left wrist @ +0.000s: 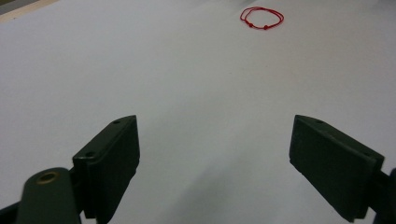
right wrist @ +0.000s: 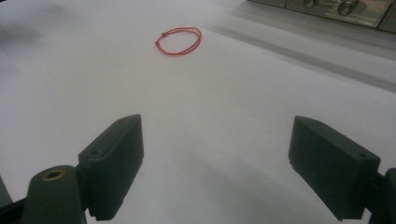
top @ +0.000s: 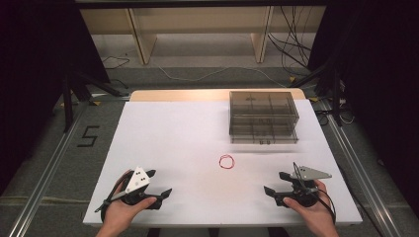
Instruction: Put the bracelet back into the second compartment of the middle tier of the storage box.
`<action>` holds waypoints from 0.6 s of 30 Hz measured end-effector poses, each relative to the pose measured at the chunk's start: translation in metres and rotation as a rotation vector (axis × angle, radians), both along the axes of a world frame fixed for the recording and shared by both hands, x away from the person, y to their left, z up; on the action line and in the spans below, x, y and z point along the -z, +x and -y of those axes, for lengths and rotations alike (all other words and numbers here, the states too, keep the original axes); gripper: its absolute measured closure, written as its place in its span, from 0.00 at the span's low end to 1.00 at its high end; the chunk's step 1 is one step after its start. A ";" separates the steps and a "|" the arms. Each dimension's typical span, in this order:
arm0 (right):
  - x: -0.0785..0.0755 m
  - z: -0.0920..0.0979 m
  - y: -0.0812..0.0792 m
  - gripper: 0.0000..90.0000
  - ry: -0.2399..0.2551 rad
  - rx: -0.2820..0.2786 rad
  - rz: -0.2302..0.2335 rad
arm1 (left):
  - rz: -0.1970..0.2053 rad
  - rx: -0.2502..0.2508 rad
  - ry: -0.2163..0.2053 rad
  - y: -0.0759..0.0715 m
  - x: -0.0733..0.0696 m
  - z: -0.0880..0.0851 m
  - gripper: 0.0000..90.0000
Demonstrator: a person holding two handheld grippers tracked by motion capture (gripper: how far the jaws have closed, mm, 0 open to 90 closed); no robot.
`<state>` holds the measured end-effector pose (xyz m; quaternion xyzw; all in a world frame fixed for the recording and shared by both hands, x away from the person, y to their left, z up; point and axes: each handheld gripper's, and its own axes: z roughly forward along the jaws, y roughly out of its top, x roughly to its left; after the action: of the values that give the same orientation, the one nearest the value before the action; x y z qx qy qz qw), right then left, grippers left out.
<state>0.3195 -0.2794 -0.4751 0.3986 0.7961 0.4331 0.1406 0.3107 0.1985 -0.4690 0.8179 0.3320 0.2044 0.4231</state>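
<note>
Your left hand point(top: 124, 210) enters from the bottom edge at the left and grasps the left gripper point(top: 159, 186) from behind, its grey plate tilted up and its jaws pointing toward the table's middle. Your right hand point(top: 310, 207) enters at the right and holds the right gripper point(top: 275, 182), jaws pointing inward toward the left one. Both grippers sit low near the front edge, well apart from each other. Each has its jaws spread wide, with nothing between them.
</note>
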 end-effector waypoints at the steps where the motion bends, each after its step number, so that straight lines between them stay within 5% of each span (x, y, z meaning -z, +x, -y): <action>1: 0.000 0.000 0.000 0.22 0.001 0.004 0.001 | 0.000 0.001 0.000 0.000 0.000 0.000 0.18; 18: -0.012 -0.038 0.024 0.39 -0.036 -0.038 0.008 | -0.003 0.008 0.002 0.000 0.001 0.005 0.18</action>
<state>0.3439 -0.2413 -0.4636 0.3790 0.8105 0.4232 0.1428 0.3103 0.1931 -0.4696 0.8198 0.3291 0.2019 0.4228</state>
